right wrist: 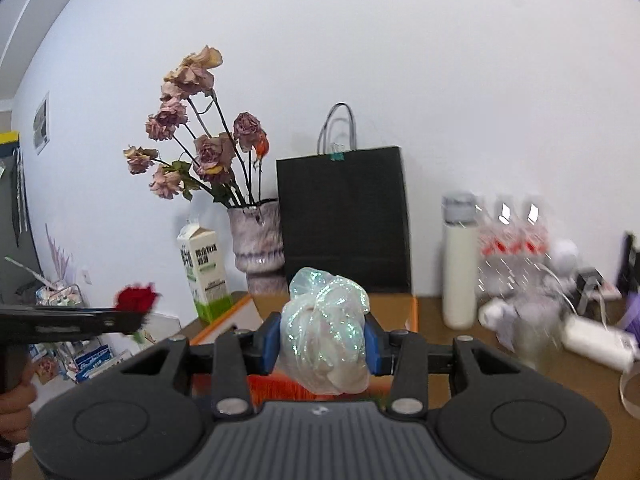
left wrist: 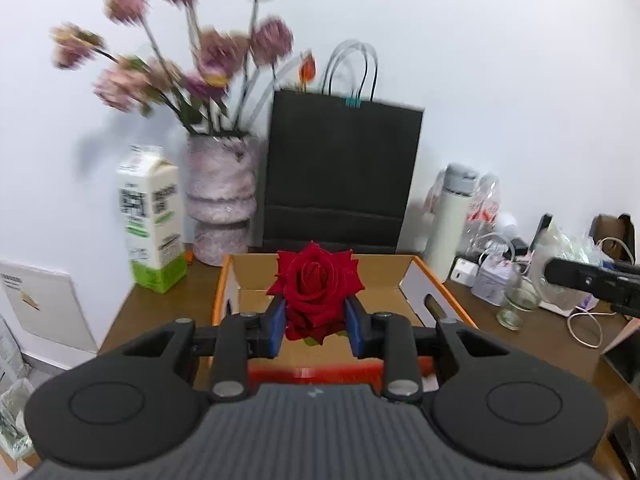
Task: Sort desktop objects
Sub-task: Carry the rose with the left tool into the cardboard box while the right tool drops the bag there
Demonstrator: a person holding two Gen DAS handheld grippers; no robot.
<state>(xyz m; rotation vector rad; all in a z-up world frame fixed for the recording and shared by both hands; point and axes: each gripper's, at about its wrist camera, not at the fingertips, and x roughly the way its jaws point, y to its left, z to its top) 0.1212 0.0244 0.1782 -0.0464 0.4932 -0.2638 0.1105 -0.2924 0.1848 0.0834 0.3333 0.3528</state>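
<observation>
Left hand-held gripper [left wrist: 316, 330] is clamped on a velvety red rose [left wrist: 316, 280], right hand-held gripper [right wrist: 320, 344] pinches a crinkly iridescent plastic bundle [right wrist: 324, 332], both above the open cardboard box [left wrist: 440, 284] mid-desk. Looks early on: chargers, cables and a glass jar [left wrist: 516, 306] crowd the desk's [left wrist: 552, 336] right edge.

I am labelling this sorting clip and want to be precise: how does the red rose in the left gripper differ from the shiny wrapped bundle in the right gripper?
The red rose is deep red and opaque; the wrapped bundle is pale, translucent and iridescent. The rose shows layered open petals; the bundle is a crumpled, knotted film lump. The rose has a bit of green beneath; the bundle has none. Both are clamped between blue pads, one in the left gripper, one in the right gripper.
</observation>
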